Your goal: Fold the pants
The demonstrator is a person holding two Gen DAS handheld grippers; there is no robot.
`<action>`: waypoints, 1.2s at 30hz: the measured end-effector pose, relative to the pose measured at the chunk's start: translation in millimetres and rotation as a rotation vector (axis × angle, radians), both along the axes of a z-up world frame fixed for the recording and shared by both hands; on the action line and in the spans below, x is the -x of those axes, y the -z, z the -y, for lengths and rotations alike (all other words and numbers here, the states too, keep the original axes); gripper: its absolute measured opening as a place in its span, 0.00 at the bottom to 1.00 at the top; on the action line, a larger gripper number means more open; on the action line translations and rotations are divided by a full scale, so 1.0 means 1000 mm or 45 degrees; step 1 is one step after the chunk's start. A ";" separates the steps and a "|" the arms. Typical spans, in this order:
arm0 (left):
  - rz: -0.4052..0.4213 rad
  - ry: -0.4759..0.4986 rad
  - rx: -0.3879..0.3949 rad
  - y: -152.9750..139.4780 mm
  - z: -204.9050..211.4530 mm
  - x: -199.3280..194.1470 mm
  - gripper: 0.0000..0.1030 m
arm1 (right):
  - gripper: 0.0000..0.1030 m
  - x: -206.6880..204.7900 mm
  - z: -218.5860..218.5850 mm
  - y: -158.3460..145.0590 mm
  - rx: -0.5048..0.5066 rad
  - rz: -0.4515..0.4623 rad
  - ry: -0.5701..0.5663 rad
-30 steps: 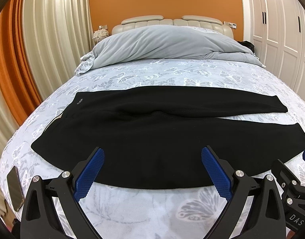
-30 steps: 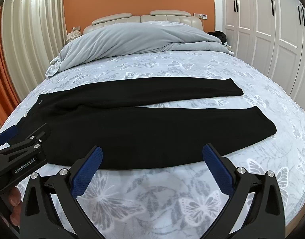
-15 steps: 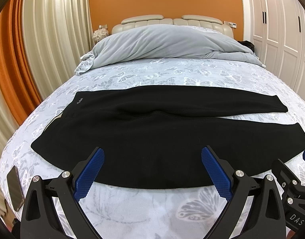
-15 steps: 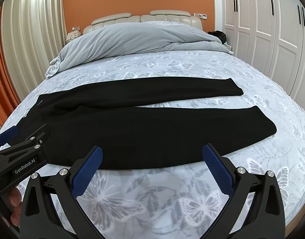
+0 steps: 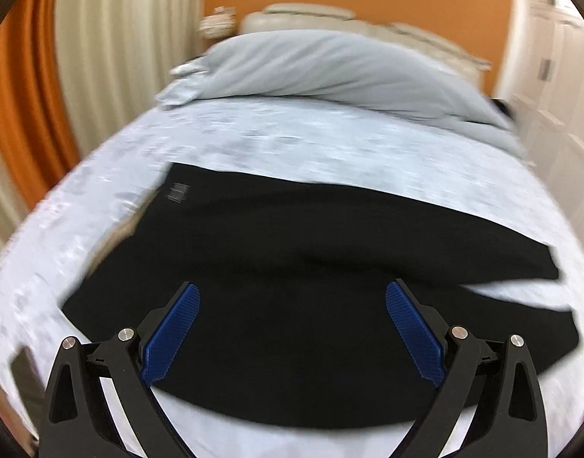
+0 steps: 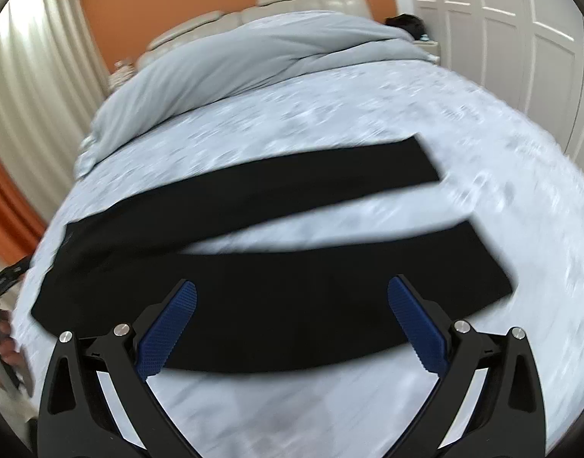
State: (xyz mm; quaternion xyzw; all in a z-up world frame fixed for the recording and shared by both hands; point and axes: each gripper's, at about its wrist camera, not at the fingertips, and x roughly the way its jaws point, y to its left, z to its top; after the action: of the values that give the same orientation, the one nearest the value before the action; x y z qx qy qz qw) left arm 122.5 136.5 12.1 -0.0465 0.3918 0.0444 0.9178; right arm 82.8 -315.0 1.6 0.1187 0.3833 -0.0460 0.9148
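Observation:
Black pants lie flat across the bed, waistband at the left, both legs running to the right with a strip of sheet between them. In the right wrist view the pants show both leg ends at the right. My left gripper is open and empty, over the near edge of the waist part. My right gripper is open and empty, over the near leg. Both views are blurred and tilted.
The bed has a pale butterfly-print sheet and a grey duvet heaped at the headboard. Curtains hang at the left, white wardrobe doors stand at the right. The left gripper's body shows at the right wrist view's left edge.
Both grippers have moved forward over the near edge of the pants and tilted, the left view rolling one way, the right the other. The pants have not moved. Both grippers stay open.

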 end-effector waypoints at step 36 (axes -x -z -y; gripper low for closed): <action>-0.011 -0.183 0.312 -0.016 -0.184 -0.128 0.06 | 0.00 -0.128 0.142 -0.027 0.040 0.170 -0.004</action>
State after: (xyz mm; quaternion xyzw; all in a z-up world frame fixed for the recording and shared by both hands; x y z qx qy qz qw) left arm 250.8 320.4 28.2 -0.1861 0.3940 0.0619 0.8980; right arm 211.2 -457.3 29.0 0.1066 0.3209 -0.0426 0.9401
